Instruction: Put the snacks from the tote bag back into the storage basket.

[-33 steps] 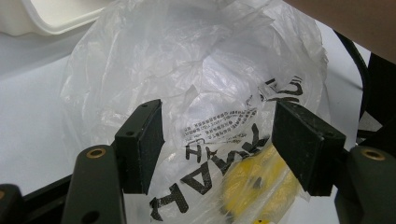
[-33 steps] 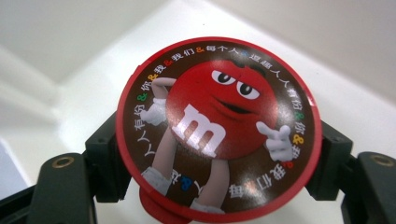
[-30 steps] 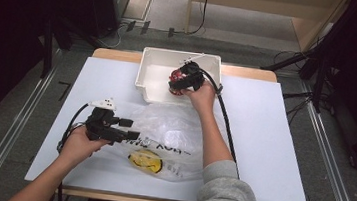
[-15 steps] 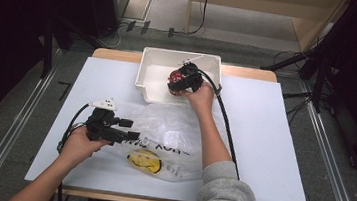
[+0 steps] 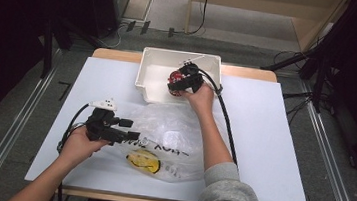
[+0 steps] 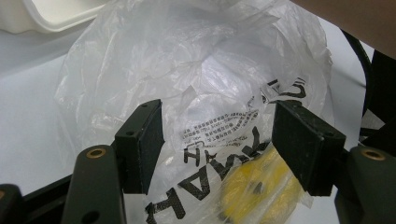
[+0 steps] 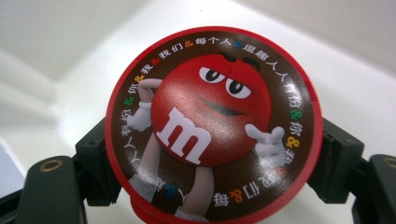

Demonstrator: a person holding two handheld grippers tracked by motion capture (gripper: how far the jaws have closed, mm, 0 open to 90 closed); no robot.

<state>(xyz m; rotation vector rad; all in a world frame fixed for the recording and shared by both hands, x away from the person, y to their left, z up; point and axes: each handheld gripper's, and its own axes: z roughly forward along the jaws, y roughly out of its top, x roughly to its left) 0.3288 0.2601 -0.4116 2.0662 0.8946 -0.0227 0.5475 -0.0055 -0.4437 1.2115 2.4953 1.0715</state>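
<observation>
The round red candy tin [image 7: 214, 128] runs off the right gripper view's bottom edge; the yellow object [image 6: 259, 186] inside the clear crinkled plastic bag [image 6: 196, 84] stays blurred, unidentifiable.

Right tool [image 7: 212, 186] jaws opening around candy tin [image 7: 212, 123]

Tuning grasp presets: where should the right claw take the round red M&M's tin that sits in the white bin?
Grip the M&M's tin across its full width, one pad on each side of the red rim, coming straight down over the white bin. It lies flat, lid up, so only the round side wall gives opposing faces. The right claw already straddles it that way; its jaws have just been opening, so contact is uncertain.
</observation>
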